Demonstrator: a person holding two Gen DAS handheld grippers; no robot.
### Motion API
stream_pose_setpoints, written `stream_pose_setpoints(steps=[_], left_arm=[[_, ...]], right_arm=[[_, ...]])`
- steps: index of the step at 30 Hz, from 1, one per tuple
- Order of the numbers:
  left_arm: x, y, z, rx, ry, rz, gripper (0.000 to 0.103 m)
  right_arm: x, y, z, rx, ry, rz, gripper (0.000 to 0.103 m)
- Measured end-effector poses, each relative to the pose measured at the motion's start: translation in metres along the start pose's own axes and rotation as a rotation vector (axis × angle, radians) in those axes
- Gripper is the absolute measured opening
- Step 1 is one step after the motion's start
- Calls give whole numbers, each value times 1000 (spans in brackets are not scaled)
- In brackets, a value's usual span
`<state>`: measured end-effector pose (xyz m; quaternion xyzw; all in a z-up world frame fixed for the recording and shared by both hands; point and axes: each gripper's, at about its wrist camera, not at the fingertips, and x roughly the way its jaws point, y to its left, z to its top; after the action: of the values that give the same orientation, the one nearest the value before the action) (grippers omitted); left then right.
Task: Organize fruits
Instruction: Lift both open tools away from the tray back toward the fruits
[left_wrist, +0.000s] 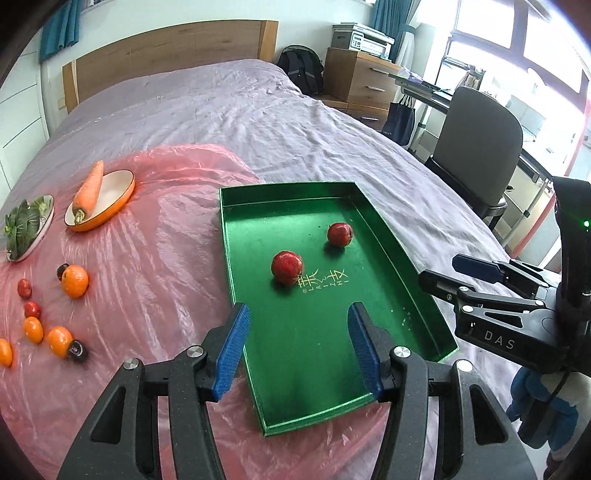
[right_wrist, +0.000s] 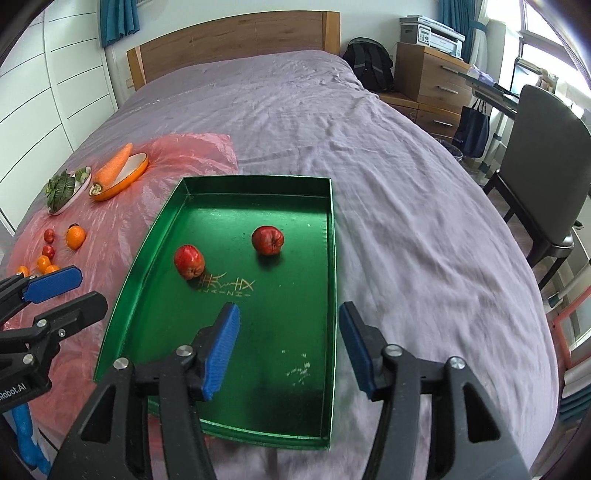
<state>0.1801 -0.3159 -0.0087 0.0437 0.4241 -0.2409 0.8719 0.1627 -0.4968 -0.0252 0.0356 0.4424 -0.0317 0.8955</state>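
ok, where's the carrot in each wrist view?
Left wrist: the carrot is upper left, lying across the rim of the orange bowl.
Right wrist: the carrot is upper left, on the same bowl.
Shared landmark: the green tray to its right holds two red fruits in both views.

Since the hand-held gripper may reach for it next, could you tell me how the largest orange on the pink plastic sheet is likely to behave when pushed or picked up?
The largest orange looks round, so a push would probably roll it. It lies on glossy, wrinkled pink plastic sheet over soft bedding, which may slide or bunch. A dark fruit sits right beside it and would likely be knocked.
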Motion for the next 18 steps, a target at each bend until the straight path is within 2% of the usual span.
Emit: stream_pose_setpoints(steps=[6,9,18], left_arm=[[-26,-4,-19,15,45,8,50],[-40,-7,-30,20,45,16,53],[-77,-25,-60,42,42,1,53]], right_arm=[[-38,7,-26,-1,-10,11,98],[-54,9,-40,5,-8,15,98],[-88,12,-87,59,15,22,98]])
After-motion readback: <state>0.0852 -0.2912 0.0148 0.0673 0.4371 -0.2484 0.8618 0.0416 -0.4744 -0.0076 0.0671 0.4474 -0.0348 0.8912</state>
